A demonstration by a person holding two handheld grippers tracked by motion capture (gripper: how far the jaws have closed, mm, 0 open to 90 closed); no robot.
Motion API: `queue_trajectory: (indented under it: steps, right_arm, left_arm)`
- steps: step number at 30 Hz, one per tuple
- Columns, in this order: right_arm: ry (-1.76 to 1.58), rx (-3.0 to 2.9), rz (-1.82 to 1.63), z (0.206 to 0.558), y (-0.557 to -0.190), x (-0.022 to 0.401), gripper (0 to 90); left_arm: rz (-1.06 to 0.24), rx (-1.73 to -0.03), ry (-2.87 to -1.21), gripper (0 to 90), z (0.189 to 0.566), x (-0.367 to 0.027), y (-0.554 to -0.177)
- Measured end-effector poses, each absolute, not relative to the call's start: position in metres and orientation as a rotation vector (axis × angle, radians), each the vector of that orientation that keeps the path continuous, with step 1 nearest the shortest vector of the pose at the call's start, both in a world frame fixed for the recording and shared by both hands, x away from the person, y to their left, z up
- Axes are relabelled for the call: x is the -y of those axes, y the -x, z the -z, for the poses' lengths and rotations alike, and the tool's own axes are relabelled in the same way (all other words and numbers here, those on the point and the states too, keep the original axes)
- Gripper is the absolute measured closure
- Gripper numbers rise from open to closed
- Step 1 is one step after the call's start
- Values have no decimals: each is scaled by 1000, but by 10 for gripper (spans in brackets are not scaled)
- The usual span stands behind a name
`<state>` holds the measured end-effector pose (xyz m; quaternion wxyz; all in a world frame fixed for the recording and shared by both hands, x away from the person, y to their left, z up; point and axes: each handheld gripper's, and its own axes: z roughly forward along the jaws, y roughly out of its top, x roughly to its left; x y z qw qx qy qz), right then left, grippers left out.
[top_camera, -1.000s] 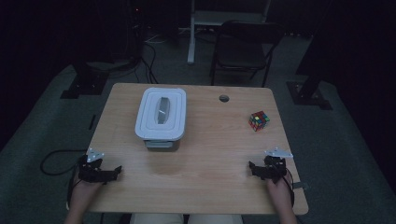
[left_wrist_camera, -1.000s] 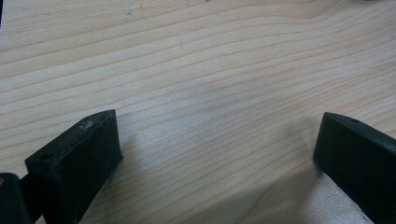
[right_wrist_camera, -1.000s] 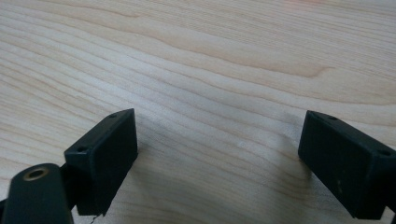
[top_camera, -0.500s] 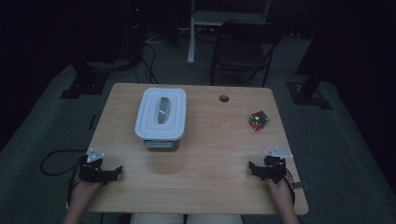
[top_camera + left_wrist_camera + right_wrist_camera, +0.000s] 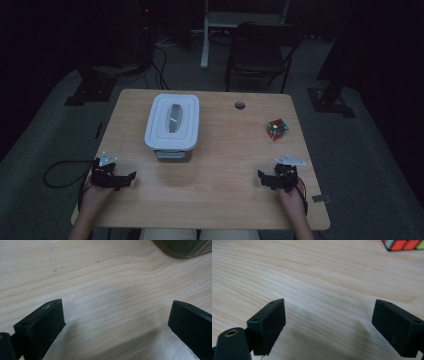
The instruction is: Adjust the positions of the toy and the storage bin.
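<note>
A white lidded plastic box [image 5: 172, 126] stands on the wooden table [image 5: 220, 200], left of centre toward the back. A colourful puzzle cube [image 5: 277, 129] lies near the right edge. My left gripper [image 5: 117, 180] rests low at the front left, open, its black jaws wide apart over bare wood [image 5: 115, 315]. A corner of the box [image 5: 185, 247] shows at the top right of the left gripper view. My right gripper [image 5: 270, 181] sits at the front right, open, with nothing between its jaws [image 5: 329, 317]. The cube [image 5: 404, 244] peeks in at the top right of the right gripper view.
A small round cable hole [image 5: 240, 105] lies in the table near its back edge. Beyond the table stand a dark chair [image 5: 262, 50] and dark stands on the floor. A cable [image 5: 57, 172] loops off the table's left side.
</note>
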<state>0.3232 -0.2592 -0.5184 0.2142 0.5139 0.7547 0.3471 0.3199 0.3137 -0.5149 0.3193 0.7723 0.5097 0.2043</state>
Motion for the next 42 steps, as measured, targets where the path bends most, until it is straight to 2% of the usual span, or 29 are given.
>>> queue_trajectory:
  steps: [23, 42]
  right_arm:
    - [-1262, -2221, -1045, 516, -377, 176, 117]
    - [-1260, -2227, -1124, 517, -418, 132, 118]
  left_arm:
    - [-524, -1323, -2009, 14, 517, -300, -378]
    - [-538, -1339, -1950, 14, 516, -299, -416]
